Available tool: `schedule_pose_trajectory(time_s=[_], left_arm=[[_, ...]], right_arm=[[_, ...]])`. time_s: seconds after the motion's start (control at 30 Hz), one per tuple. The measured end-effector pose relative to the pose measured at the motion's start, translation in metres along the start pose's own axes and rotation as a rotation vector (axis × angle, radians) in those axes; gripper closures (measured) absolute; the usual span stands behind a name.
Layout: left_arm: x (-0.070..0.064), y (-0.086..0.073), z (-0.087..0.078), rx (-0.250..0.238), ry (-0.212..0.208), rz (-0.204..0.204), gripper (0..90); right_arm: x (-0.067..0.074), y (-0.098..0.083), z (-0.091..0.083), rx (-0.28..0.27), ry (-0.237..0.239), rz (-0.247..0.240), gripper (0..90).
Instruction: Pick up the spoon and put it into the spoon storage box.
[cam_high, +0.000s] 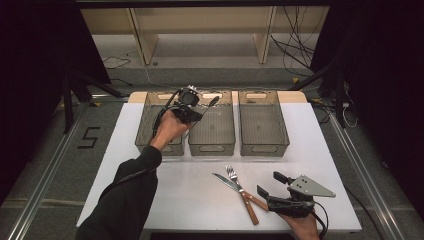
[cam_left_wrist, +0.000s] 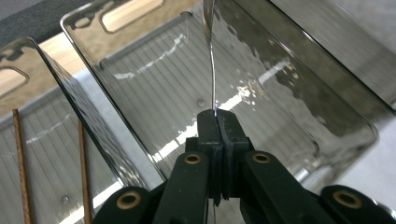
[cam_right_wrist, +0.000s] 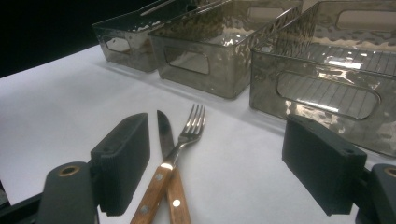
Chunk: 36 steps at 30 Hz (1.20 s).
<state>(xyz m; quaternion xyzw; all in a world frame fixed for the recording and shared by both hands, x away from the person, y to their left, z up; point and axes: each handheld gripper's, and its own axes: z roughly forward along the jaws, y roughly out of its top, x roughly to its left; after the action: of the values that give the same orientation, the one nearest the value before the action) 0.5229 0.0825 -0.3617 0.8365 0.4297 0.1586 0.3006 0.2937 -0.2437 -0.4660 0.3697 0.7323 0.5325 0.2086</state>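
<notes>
Jaws of our L gripper (cam_left_wrist: 217, 122) are clamped tight on a thin metal utensil (cam_left_wrist: 213, 70), held edge-on over the middle bin (cam_left_wrist: 299, 107), frame ctr. Our R gripper (cam_right_wrist: 219, 168) stands wide open, lower frame, touching nothing; fork (cam_right_wrist: 187, 133) and knife (cam_right_wrist: 163, 133) lie between its pads.
</notes>
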Motion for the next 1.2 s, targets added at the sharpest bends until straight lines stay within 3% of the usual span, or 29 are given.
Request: schedule_pose_trajectory(time_s=[0.33,0.97,1.07,1.2], left_arm=[[0.01,0.016,0.024,0.018,0.025,-0.037,89.2],[0.007,0.016,0.056,0.048,0.034,-0.061,87.7],[0.004,0.016,0.057,0.053,0.001,-0.061,64.7],[0.001,0.018,0.051,0.028,-0.032,-0.075,50.5]], right_arm=[[-0.001,0.0,0.0,-0.005,0.002,0.002,24.2],[-0.001,0.0,0.0,-0.003,0.008,0.002,24.2],[-0.001,0.0,0.0,-0.005,0.007,0.003,24.2],[-0.001,0.0,0.0,-0.004,0.007,0.005,24.2]])
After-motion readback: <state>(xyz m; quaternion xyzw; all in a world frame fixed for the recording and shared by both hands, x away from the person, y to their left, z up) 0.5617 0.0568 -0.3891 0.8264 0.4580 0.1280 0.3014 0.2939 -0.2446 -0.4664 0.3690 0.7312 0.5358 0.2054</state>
